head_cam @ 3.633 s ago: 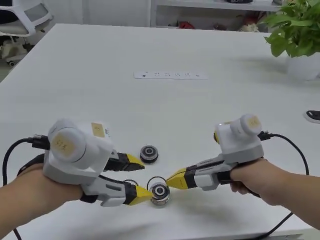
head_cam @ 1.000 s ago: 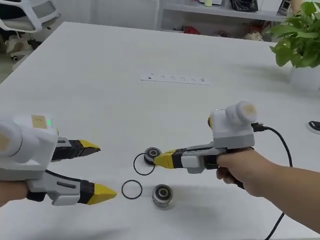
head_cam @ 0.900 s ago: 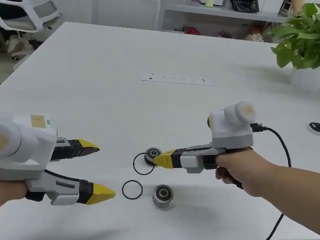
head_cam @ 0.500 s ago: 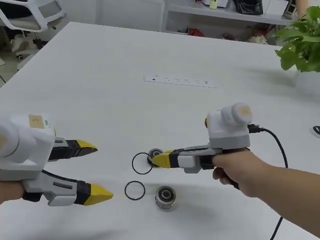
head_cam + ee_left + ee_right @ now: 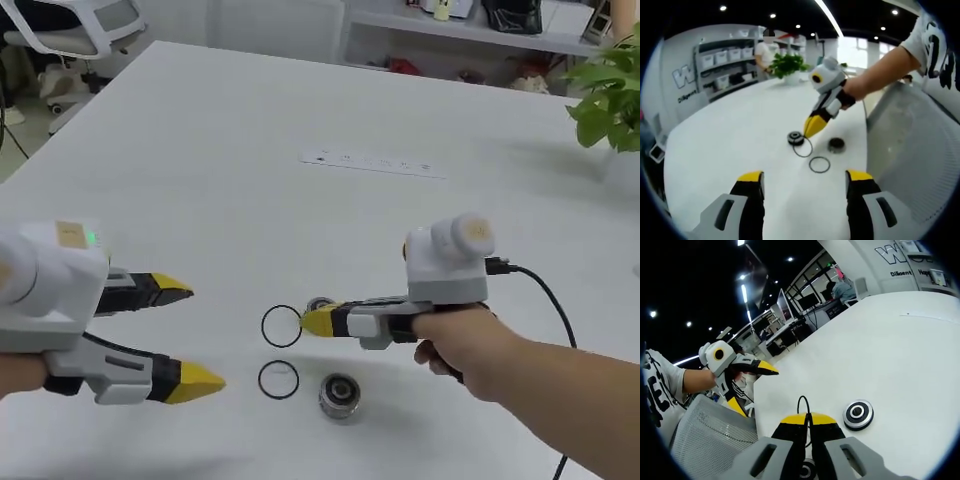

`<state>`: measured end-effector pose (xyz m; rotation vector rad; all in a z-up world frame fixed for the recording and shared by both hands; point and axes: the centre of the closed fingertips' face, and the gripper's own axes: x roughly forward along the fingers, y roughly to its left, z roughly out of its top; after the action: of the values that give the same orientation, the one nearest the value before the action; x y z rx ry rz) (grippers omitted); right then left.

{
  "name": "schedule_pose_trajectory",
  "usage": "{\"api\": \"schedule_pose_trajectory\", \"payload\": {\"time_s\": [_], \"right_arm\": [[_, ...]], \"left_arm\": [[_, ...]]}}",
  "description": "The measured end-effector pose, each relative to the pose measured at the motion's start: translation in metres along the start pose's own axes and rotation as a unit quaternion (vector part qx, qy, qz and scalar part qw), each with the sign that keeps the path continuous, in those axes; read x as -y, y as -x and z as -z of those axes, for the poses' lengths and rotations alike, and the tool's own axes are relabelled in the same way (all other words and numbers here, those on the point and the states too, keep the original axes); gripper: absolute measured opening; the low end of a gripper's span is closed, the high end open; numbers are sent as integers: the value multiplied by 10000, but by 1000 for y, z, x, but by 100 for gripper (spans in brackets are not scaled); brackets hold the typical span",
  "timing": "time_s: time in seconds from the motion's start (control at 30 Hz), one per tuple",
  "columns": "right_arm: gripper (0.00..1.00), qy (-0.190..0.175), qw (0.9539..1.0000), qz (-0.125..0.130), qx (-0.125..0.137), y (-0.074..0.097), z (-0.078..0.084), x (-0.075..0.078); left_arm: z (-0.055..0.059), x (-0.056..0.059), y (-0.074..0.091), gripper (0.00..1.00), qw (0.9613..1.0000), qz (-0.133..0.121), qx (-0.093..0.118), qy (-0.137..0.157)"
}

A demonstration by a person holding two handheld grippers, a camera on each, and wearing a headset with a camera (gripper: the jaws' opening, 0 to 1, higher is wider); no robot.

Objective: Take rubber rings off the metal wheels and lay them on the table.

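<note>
Right gripper view: the right hand-held gripper (image 5: 807, 416) has its yellow-tipped jaws pressed together on the edge of a thin black rubber ring (image 5: 802, 405), which loops out ahead of the tips. Just to the side of those tips lies a metal wheel (image 5: 858, 414), flat on the white table (image 5: 920, 355). In the head view a hand (image 5: 465, 345) holds this gripper low over the table, pointing toward the person's left, and the pinched ring looks level with the tabletop or nearly so — whether it touches the surface I cannot tell.

The left hand-held gripper (image 5: 188, 336) is at the lower left of the head view with its jaws spread wide, nothing between them, and is well apart from the rings. A second rubber ring (image 5: 278, 379) lies loose on the table on the near side of the held one, close to it but not touching. Beside it, under the right gripper's body, is a second metal wheel (image 5: 341, 396).

Farther back on the table is a white power strip (image 5: 372, 162), and a green plant (image 5: 610, 100) is at the far right edge.
</note>
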<state>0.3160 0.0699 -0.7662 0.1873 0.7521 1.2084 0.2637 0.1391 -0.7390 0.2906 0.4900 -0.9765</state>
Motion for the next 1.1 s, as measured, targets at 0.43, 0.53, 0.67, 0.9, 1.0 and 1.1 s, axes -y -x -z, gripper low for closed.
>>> {"api": "schedule_pose_trajectory", "payload": {"time_s": [0.43, 0.53, 0.67, 0.9, 1.0, 1.1], "right_arm": [[0, -217, 9996, 177, -83, -7, 7, 11], [0, -265, 9993, 216, -119, -8, 10, 12], [0, -321, 9991, 244, -164, -10, 13, 14], [0, -385, 9986, 298, -206, -12, 16, 18], [0, -425, 9983, 338, -225, -13, 17, 21], [0, -485, 9980, 346, -225, -13, 18, 22]], "left_arm": [[5, -4, 5, 67, 9999, -66, 18, 94], [6, -5, 6, 67, 9999, -78, 17, 111], [9, -6, 6, 67, 9999, -84, 4, 137], [11, -8, 6, 67, 9998, -87, -10, 168], [12, -9, 6, 67, 9998, -88, -14, 183], [13, -9, 5, 67, 9998, -76, -23, 199]]}}
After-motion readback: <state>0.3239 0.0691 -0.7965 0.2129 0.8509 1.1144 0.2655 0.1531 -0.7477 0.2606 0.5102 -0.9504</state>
